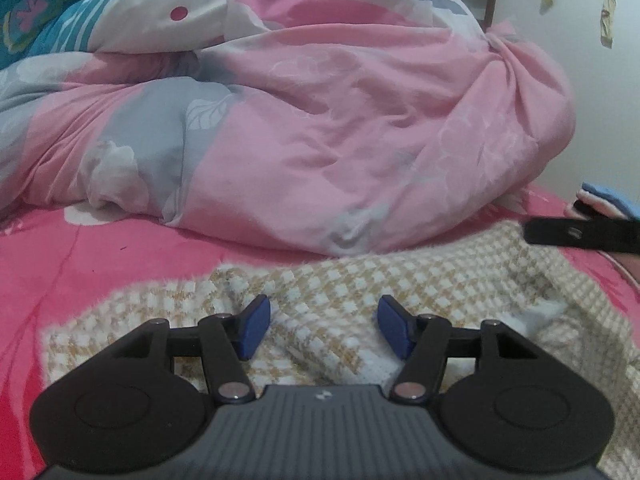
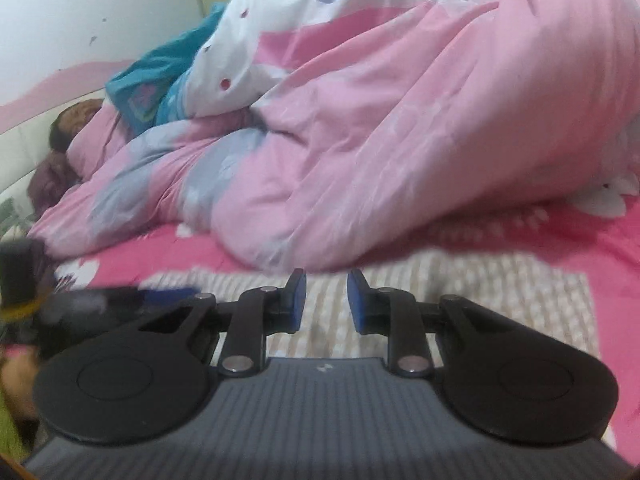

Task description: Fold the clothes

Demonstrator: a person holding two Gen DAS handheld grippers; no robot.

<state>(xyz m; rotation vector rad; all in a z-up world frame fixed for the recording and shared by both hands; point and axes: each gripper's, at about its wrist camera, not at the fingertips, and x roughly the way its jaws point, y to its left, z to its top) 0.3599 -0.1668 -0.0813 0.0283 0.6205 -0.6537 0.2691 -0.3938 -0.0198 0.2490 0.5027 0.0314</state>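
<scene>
Checked knit garment point(image 1: 360, 280) under both empty grippers: left point(image 1: 324, 326) spread, right point(image 2: 327, 300) narrowly parted

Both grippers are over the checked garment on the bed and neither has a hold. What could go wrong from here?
1. The checked garment lies bunched under the open left gripper; closing here could pinch several layers and fold in a crease.
2. The pink duvet touches the garment's far edge and may snag or get dragged along.
3. The right gripper stands only narrowly open, so it may push cloth rather than take it.
</scene>
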